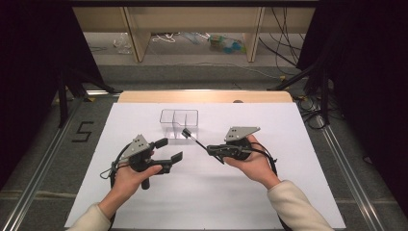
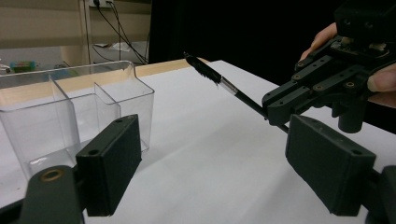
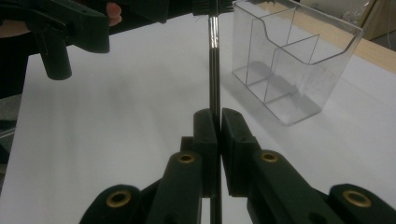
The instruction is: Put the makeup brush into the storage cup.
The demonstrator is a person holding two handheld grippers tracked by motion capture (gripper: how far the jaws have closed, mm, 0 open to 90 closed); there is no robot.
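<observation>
right gripper [image 3: 215, 126] clenched on the brush [image 3: 214, 70], its bristles clear in left gripper view; left gripper [image 1: 169, 150] released, nothing between. high view shows both beside the organizer [image 1: 179, 121].

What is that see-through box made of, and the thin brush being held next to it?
The see-through box looks like clear, glossy hard plastic: its inner dividers and the table show through the walls, and the edges catch the light. The brush seems to have a slim black glossy handle, plastic or lacquered wood, a shiny metal-looking collar, and dark soft bristles. The right hand-held gripper clamps its handle.
</observation>
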